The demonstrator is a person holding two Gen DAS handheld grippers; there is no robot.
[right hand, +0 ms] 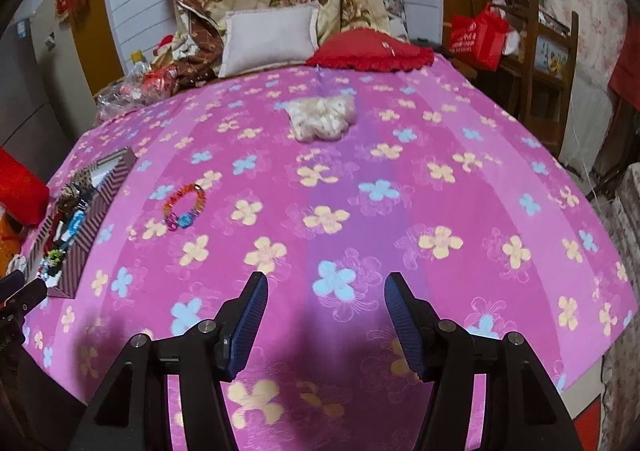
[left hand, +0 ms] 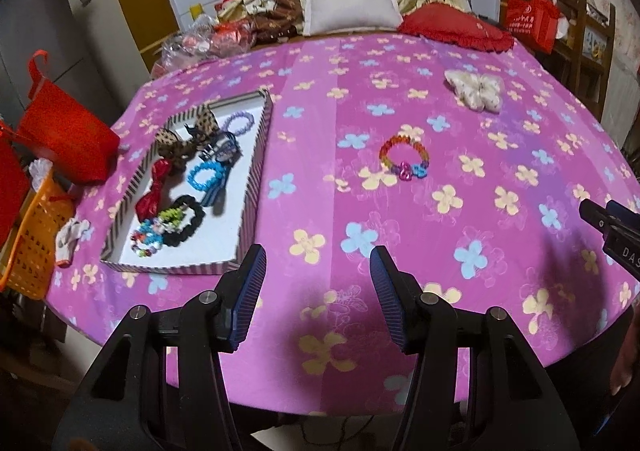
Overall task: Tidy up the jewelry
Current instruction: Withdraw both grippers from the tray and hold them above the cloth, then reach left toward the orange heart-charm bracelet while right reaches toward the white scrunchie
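A rainbow bead bracelet [left hand: 404, 158] lies on the pink flowered tablecloth [left hand: 500, 235], mid-table; it also shows in the right wrist view [right hand: 184, 206]. A white butterfly-shaped scrunchie [left hand: 476, 89] lies farther back; it also shows in the right wrist view [right hand: 322, 118]. A striped tray [left hand: 251, 187] on the left holds several bracelets, scrunchies and bows; its striped wall shows in the right wrist view [right hand: 86, 227]. My left gripper [left hand: 318, 263] is open and empty above the near table edge. My right gripper [right hand: 326, 291] is open and empty, short of the scrunchie.
A white pillow [left hand: 348, 3] and a red cushion [left hand: 456, 27] sit at the table's far edge. A red bag [left hand: 64, 131] and an orange basket [left hand: 32, 243] stand off the left side. A wooden chair [right hand: 548, 63] stands at the right.
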